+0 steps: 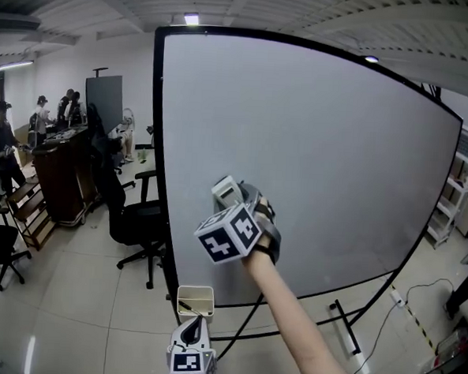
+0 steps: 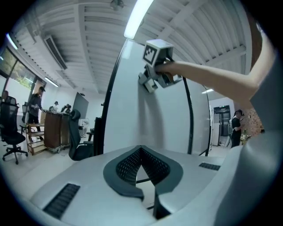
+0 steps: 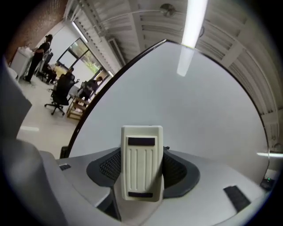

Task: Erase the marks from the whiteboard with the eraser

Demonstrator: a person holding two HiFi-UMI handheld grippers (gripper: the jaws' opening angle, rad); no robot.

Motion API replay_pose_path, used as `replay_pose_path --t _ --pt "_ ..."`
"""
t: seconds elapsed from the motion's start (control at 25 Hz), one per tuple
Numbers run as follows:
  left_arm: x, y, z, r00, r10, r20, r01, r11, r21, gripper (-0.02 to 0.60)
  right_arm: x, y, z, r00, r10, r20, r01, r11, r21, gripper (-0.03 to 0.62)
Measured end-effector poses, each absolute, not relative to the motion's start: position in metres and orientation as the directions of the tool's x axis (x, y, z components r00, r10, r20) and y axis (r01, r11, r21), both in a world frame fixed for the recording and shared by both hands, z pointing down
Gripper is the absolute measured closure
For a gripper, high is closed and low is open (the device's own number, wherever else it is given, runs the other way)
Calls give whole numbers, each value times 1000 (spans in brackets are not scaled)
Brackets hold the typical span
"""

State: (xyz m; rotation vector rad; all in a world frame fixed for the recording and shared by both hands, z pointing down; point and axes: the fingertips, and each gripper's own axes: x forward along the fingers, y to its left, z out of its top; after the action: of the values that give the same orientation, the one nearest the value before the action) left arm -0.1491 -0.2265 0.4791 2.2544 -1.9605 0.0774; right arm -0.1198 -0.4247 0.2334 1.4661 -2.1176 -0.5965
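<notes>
The big whiteboard point(image 1: 315, 148) in a black frame fills the head view, and I see no marks on its surface. My right gripper point(image 1: 235, 196) is held up to the board's lower left part, shut on a cream eraser point(image 1: 226, 190). In the right gripper view the ribbed eraser point(image 3: 141, 163) stands upright between the dark pads point(image 3: 179, 170), facing the board point(image 3: 177, 97). My left gripper point(image 1: 195, 330) hangs low below the board, shut with nothing in it point(image 2: 141, 152). The left gripper view looks up at the right gripper point(image 2: 150, 81) against the board point(image 2: 146, 119).
A small cream box point(image 1: 195, 301) sits by the board's lower left corner. A black office chair point(image 1: 137, 216) and a wooden desk point(image 1: 61, 172) stand to the left, with people point(image 1: 0, 140) beyond. A white shelf point(image 1: 455, 188) and a floor cable point(image 1: 405, 303) are at the right.
</notes>
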Motion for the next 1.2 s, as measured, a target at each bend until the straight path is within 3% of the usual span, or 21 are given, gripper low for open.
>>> replay_pose_path --t 0.16,0.36,0.44,0.64,0.8,0.92,0.96,1.08,1.2 --pt "-150 -223 478 149 -981 122 -986 -138 96 580 -123 -418 257 -423 -860 284 -725 510 463 313" --pt "-134 -224 477 197 -975 107 -977 -185 111 580 -110 -416 48 -420 -900 -111 -816 322 481 312" --pt "-126 -221 473 209 -973 99 -974 -198 109 580 -93 -425 5 -387 -915 -117 -854 307 421 312" --pt "-130 -224 471 195 -976 99 -977 -184 110 580 -81 -427 75 -379 -925 -9 -881 359 307 310" --pt "-139 -222 475 175 -977 123 -984 -167 67 580 -69 -437 202 -337 -936 100 -853 349 389 310" --pt "-147 -227 477 182 -978 102 -980 -171 105 580 -81 -440 228 -382 -899 213 -792 438 425 313" --pt "-147 -227 477 182 -978 97 -978 -170 120 580 -83 -438 204 -403 -895 192 -785 446 431 313" --pt "-143 -227 478 184 -978 102 -977 -170 132 580 -66 -430 76 -383 -923 -46 -822 318 473 313" --pt "-138 -226 476 191 -976 101 -976 -178 122 580 -62 -435 7 -397 -916 -56 -865 353 355 313"
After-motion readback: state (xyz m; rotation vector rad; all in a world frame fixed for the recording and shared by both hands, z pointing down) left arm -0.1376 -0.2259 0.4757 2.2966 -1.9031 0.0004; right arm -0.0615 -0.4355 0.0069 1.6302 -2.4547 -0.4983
